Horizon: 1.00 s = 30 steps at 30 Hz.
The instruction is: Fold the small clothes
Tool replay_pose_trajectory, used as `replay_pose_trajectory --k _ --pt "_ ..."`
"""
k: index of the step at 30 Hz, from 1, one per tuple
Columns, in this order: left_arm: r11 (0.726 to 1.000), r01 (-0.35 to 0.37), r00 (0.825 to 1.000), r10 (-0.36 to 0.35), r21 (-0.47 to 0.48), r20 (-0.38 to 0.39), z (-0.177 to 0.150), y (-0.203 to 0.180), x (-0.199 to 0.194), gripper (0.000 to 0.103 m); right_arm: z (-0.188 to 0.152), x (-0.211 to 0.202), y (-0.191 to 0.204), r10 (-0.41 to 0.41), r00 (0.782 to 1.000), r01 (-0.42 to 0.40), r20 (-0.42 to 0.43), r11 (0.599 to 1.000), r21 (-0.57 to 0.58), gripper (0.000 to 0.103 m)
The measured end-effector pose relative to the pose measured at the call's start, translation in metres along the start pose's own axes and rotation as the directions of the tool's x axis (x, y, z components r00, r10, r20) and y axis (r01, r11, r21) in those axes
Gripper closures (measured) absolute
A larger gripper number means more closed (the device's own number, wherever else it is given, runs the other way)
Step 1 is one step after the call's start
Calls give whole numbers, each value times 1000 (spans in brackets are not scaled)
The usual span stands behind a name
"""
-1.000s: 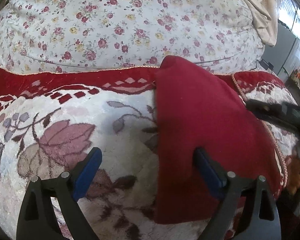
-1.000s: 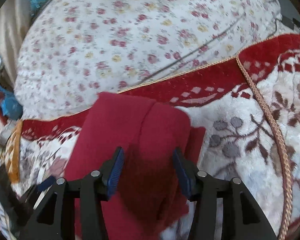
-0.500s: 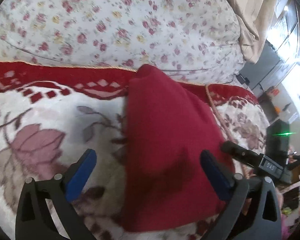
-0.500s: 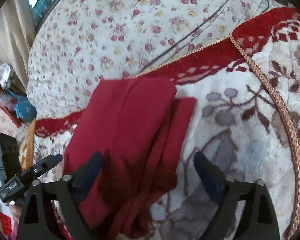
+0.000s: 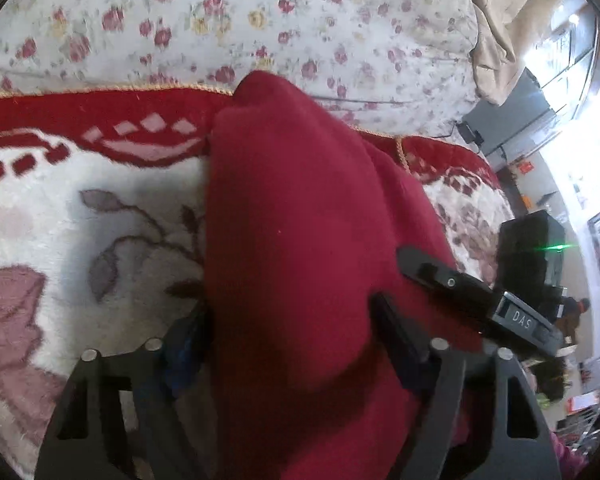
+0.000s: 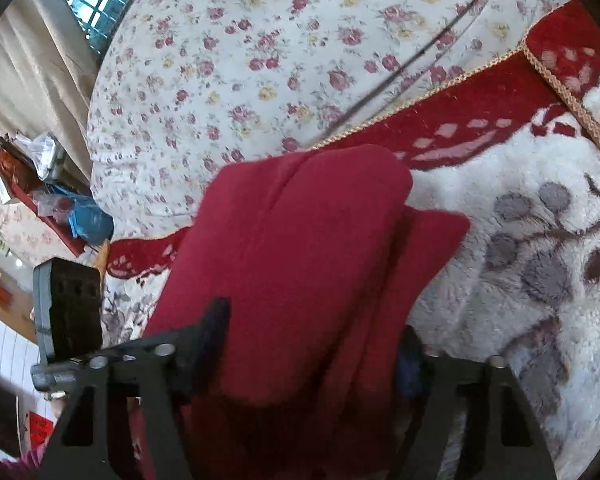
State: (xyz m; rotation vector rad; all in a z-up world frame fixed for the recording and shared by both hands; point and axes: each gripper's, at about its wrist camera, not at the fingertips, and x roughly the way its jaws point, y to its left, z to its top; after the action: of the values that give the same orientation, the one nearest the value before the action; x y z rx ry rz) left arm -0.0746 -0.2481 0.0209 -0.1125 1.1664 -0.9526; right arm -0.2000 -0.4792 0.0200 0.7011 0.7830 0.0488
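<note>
A folded dark red garment (image 5: 292, 240) lies on a white and red floral rug (image 5: 60, 216). My left gripper (image 5: 288, 340) has its fingers on either side of the garment's near end, pressing into the cloth. In the right wrist view the same garment (image 6: 292, 264) shows several folded layers, and my right gripper (image 6: 308, 344) is likewise closed around its near end. The blue pads of both grippers are mostly hidden by the cloth. Each gripper shows in the other's view, the right gripper at the garment's right side (image 5: 472, 296).
A white bedspread with small roses (image 5: 220, 20) lies beyond the rug (image 6: 540, 240). A beige curtain (image 5: 496, 32) hangs at the back right. Bags and clutter (image 6: 60, 200) sit at the far left near a window.
Both grippers were open and astride the garment half a second ago. Now both have moved in and closed on its near end, and the cloth bulges between the fingers.
</note>
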Motion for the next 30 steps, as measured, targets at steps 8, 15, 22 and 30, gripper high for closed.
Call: replay_pose_trajectory --k 8,15,22,30 --pt "999 -31 998 32 -23 53 -24 -11 -79 38 1 -23 43 175 984 -174 -23 984 32 60" --pt "967 -216 976 219 -134 7 -77 10 -121 37 -38 17 104 93 977 -113 -191 989 -94 47" --pt "934 -284 951 303 -218 59 -106 32 -126 15 -63 -6 147 -201 976 156 -84 916 -370 31" --pt "893 -412 885 439 -181 152 -100 18 -142 12 -98 -40 205 -83 990 4 -117 830 -557 40"
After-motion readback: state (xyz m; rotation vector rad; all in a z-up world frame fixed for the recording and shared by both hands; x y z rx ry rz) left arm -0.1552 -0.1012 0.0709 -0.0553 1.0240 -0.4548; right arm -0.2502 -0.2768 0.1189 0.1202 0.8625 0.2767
